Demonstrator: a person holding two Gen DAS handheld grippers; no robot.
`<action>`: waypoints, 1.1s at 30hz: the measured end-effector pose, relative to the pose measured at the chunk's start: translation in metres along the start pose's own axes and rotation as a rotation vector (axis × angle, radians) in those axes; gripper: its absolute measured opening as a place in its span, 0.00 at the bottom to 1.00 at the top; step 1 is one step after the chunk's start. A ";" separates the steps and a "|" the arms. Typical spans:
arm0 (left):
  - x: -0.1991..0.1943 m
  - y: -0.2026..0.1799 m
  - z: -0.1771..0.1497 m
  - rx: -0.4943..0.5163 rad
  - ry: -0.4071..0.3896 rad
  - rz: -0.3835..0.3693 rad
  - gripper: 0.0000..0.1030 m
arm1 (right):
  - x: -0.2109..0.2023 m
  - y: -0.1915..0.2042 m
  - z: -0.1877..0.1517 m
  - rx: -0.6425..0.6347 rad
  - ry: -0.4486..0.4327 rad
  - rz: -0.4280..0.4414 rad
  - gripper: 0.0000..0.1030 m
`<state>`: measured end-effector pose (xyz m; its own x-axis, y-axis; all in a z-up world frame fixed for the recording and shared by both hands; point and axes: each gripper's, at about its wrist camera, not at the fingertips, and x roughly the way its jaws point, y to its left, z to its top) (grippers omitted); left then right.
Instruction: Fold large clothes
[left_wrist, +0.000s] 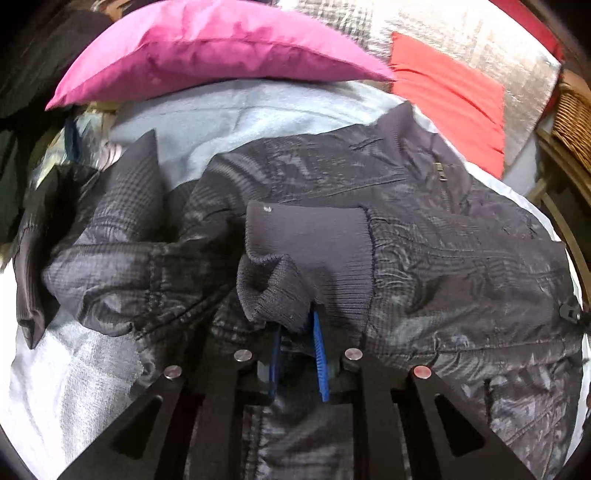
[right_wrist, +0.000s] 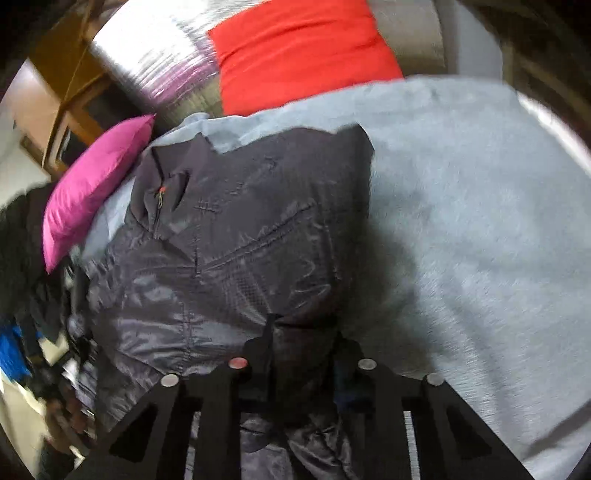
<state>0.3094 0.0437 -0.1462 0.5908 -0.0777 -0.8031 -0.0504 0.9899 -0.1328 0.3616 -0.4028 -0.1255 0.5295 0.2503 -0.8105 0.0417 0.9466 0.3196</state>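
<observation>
While both jaws pinch the jacket, it lies on a pale-blue blanket.

Your left claw: matte black frame, two wide outer arms with long triangular cut-outs, two narrower inner bars. Four round silver pin heads sit across the top of the frame. The fingers carry bright blue ribbed pads. Your right claw: same black frame, same triangular cut-outs, same four round pin heads, one of them tinted reddish. Its fingers show only as dark shapes, pad colour not readable. No skin or sleeve visible.
</observation>
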 end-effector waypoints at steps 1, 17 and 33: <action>0.000 -0.003 -0.002 0.007 -0.008 -0.013 0.16 | -0.003 -0.002 0.000 -0.011 -0.010 -0.012 0.22; -0.009 0.006 -0.009 -0.038 -0.008 -0.009 0.47 | -0.049 0.001 -0.015 0.210 -0.130 0.356 0.62; 0.010 -0.007 0.000 -0.053 0.067 0.028 0.62 | -0.016 0.015 -0.004 0.220 -0.070 0.281 0.78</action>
<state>0.3157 0.0359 -0.1538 0.5337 -0.0599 -0.8435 -0.1093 0.9842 -0.1390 0.3503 -0.3914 -0.1098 0.6026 0.4728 -0.6430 0.0636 0.7747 0.6292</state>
